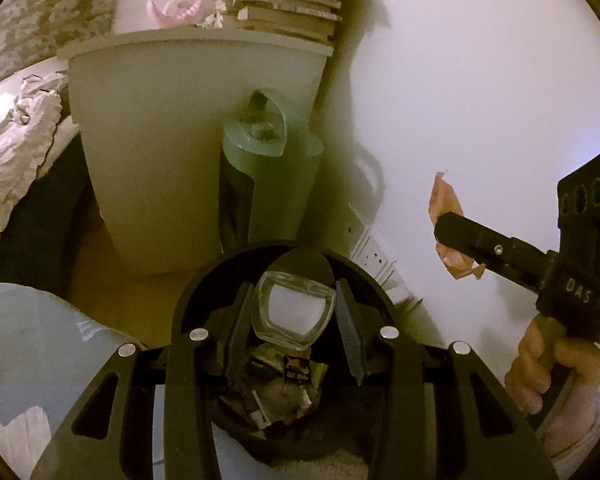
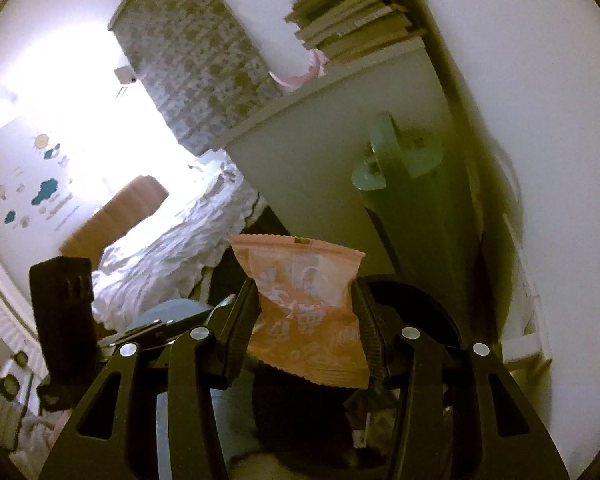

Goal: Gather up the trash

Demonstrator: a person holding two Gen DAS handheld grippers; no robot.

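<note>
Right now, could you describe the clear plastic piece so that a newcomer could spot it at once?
Find the black trash bin on the floor before the white cabinet. The left gripper holds the clear plastic piece above its opening. Unlike the orange snack wrapper in the right gripper, it is transparent, rounded and rigid.

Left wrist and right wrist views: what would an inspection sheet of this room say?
Surface: brownish floor, mostly hidden.
Job's things: black bin holding wrappers; clear cup; orange packet.
Clutter: stacked books on white cabinet; green stand.
Grippers: left gripper jaws closed on clear cup; right gripper jaws closed on orange packet.
Cables: power strip by the wall.
Surroundings: bed, rumpled white bedding.
</note>
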